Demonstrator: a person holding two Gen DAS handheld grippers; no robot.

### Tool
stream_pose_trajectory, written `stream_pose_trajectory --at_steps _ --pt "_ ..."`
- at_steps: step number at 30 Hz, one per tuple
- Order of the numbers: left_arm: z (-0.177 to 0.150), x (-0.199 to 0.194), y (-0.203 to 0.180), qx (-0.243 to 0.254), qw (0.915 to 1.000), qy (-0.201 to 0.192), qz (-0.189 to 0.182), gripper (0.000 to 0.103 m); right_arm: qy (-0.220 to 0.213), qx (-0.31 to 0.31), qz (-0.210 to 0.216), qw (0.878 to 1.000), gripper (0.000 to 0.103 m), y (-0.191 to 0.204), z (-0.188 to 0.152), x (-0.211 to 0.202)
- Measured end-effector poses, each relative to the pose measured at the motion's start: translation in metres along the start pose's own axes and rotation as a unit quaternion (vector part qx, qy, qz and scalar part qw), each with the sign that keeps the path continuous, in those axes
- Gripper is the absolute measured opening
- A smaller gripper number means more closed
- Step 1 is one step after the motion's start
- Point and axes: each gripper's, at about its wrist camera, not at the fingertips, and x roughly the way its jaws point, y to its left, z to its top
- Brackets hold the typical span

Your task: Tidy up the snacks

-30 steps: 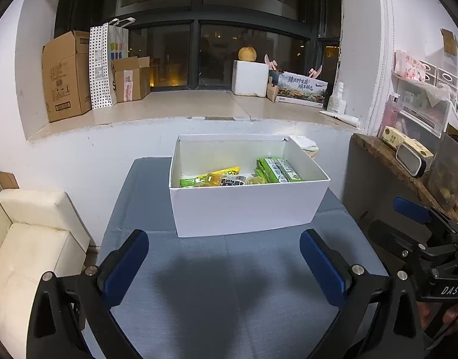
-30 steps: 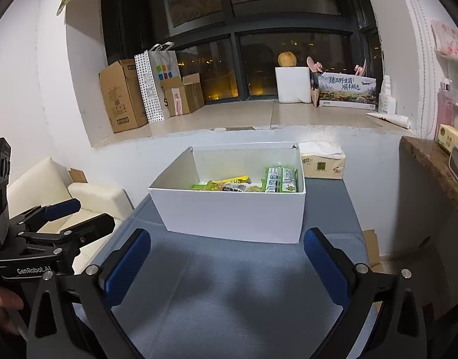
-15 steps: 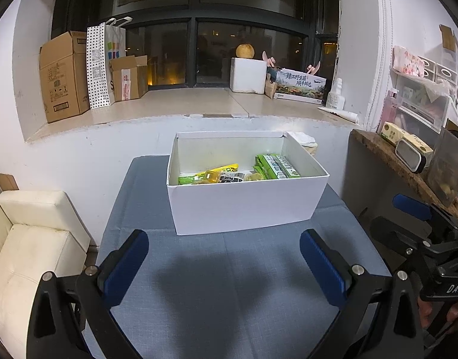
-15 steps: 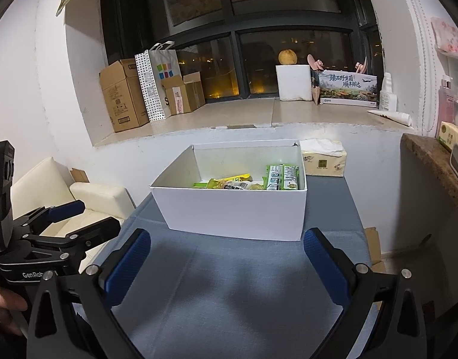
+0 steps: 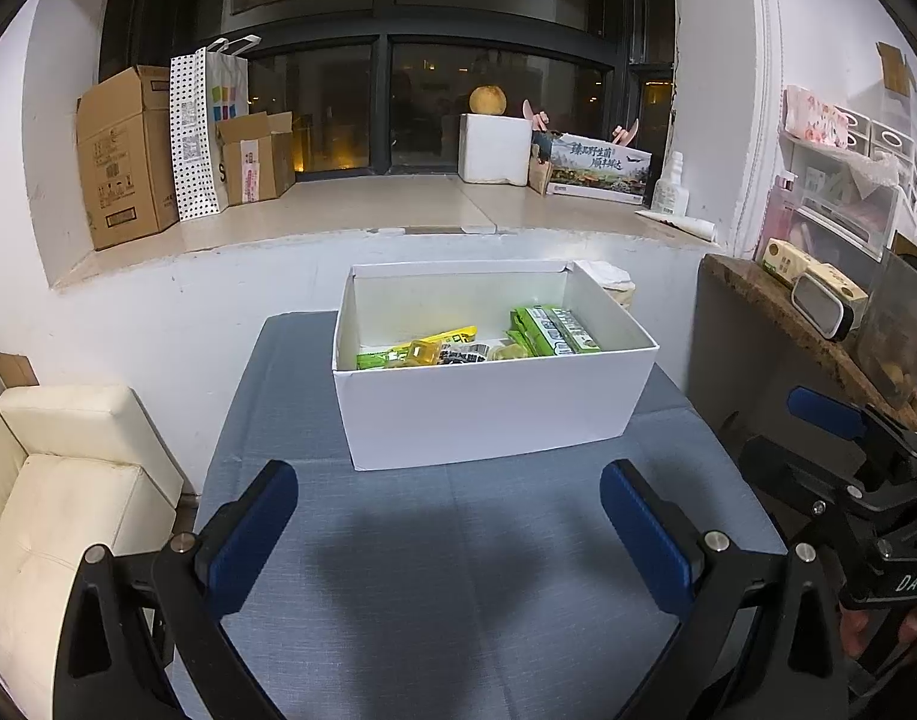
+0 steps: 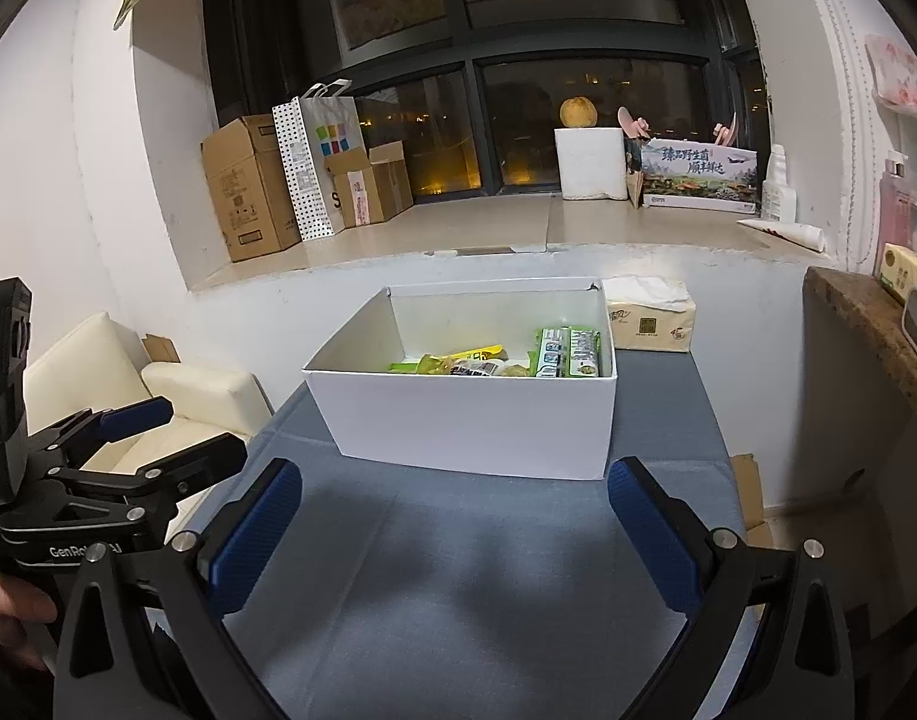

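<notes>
A white open box (image 5: 488,414) (image 6: 476,426) stands on the blue-grey tablecloth (image 5: 458,570). Inside lie several snacks: green packets (image 5: 551,330) (image 6: 569,351) at the right, a yellow packet (image 5: 443,339) (image 6: 467,357) and a black-and-white packet (image 5: 461,354) in the middle. My left gripper (image 5: 449,531) is open and empty, held above the cloth in front of the box. My right gripper (image 6: 455,531) is open and empty too, in front of the box and to the right. Each gripper shows at the edge of the other's view.
A tissue pack (image 6: 650,318) lies behind the box at the right. A cream sofa (image 5: 56,480) stands left of the table. A brown counter (image 5: 806,324) with boxes is at the right. Cardboard boxes (image 5: 128,156) and a paper bag (image 5: 203,126) stand on the window ledge.
Both grippers have drawn back and risen slightly, so the box sits a little farther off. Both stay open and empty.
</notes>
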Motion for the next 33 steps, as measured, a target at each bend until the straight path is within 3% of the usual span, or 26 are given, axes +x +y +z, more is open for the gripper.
stream_pose_trajectory --at_steps 33 --pt "-0.002 0.0012 0.0008 0.002 1.0 0.004 0.001 0.103 0.003 -0.005 0.003 1.0 0.103 0.0037 -0.004 -0.0006"
